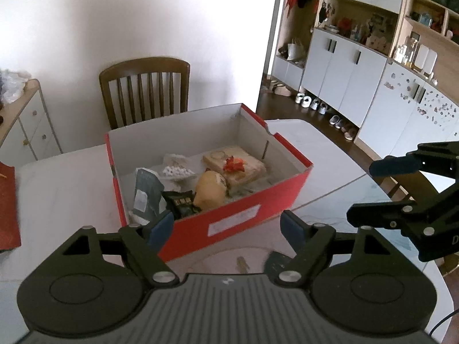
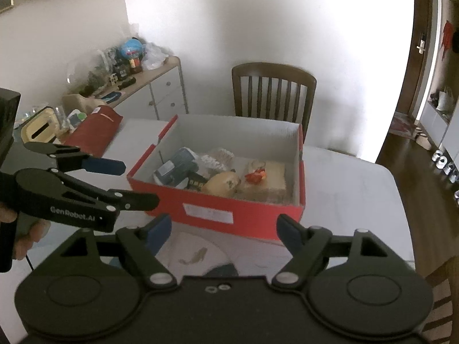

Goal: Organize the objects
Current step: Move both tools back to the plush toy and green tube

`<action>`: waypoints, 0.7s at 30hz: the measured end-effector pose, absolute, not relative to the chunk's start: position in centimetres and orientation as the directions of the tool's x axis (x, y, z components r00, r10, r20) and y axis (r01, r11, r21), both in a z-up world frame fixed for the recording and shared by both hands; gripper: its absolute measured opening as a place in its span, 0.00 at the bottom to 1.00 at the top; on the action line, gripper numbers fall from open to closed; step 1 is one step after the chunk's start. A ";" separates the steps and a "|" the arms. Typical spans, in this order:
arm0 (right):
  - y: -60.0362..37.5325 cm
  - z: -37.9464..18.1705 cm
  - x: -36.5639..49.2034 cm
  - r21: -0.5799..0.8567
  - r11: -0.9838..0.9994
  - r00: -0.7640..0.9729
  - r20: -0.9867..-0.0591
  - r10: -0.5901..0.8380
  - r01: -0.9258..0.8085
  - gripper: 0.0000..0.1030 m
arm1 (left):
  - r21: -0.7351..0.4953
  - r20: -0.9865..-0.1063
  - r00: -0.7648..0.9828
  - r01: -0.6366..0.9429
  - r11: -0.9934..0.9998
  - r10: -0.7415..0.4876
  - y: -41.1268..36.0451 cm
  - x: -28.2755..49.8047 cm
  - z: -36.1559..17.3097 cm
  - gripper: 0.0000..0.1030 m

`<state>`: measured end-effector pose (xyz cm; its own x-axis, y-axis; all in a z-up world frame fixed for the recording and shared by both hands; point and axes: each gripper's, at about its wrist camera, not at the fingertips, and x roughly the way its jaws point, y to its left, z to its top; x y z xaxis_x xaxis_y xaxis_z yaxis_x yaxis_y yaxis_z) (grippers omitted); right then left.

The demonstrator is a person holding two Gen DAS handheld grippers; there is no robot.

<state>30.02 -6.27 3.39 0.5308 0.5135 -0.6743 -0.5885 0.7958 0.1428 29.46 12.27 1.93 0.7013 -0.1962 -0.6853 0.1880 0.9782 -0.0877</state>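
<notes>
A red cardboard box with a white inside stands on the white table. In it lie several things: a tan rounded object, a flat beige block with a red ornament, a dark packet and a grey pouch. My left gripper hangs open in front of the box's near wall, nothing between its blue pads. My right gripper is open too, empty, before the same wall.
A wooden chair stands behind the table. A red cloth lies at the table's left. A white sideboard with clutter is at the left, tall cabinets and shoes at the right. A small patterned mat lies under my grippers.
</notes>
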 end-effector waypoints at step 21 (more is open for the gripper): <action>-10.4 -0.4 24.9 0.166 0.814 0.499 -0.716 0.488 -0.557 0.82 | -0.104 -0.726 0.667 0.136 0.985 -0.169 8.6 21.0 -3.7 1.00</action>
<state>24.86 -10.43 -0.43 0.4994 0.4881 -0.7158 -0.5570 0.8137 0.1662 21.01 8.60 -3.74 0.6671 -0.1691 -0.7255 0.1364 0.9852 -0.1043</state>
